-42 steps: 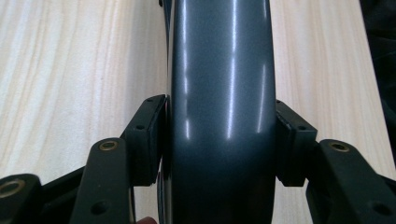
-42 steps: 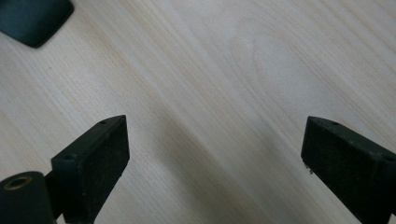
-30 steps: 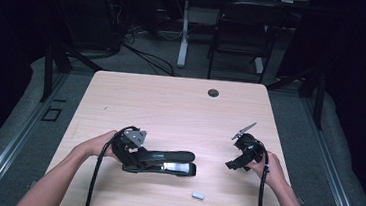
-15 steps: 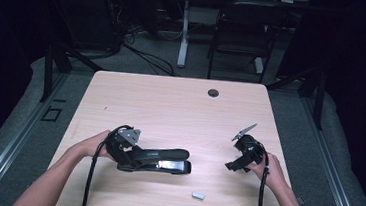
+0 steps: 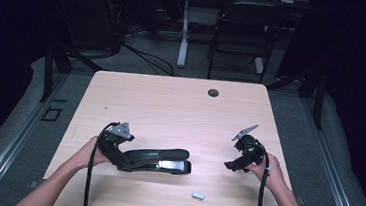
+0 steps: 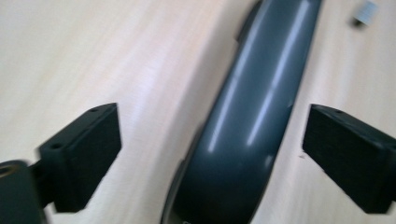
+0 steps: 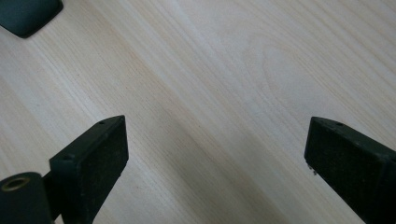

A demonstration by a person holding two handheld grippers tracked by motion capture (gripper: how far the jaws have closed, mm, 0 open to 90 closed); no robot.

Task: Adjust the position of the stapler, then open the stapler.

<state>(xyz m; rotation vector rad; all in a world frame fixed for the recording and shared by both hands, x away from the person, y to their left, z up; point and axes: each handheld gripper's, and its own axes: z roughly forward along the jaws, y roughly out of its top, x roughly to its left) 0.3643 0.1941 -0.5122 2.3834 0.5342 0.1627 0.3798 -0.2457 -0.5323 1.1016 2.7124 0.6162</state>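
— Hands first: what are they doing at the near edge of the table (image 5: pixel 171 102)?

— Each is holding a gripper. The left gripper (image 5: pixel 121 162) is sitting at the near-left end of a long dark stapler (image 5: pixel 158 159), and its jaws have just been opening; in the left gripper view they are standing wide apart, with the stapler's curved top (image 6: pixel 252 121) lying between them and neither pad pressing on it.

— So the stapler is resting on the wood?

— Yes, it is lying flat, stretching from the left gripper toward the middle of the table, near the front edge.

— And the right gripper (image 5: pixel 232 164)?

— It is hovering over bare wood on the right side, well apart from the stapler. Its jaws are also spread wide in the right gripper view, with nothing between them; a dark rounded corner (image 7: pixel 28 14), probably the stapler's tip, is peeking in at the top left.

— Anything else nearby?

— A small grey block (image 5: pixel 197 195) is lying nearer the front edge, just right of the stapler. Farther back, a round dark hole (image 5: pixel 213 92) is sitting near the far edge.
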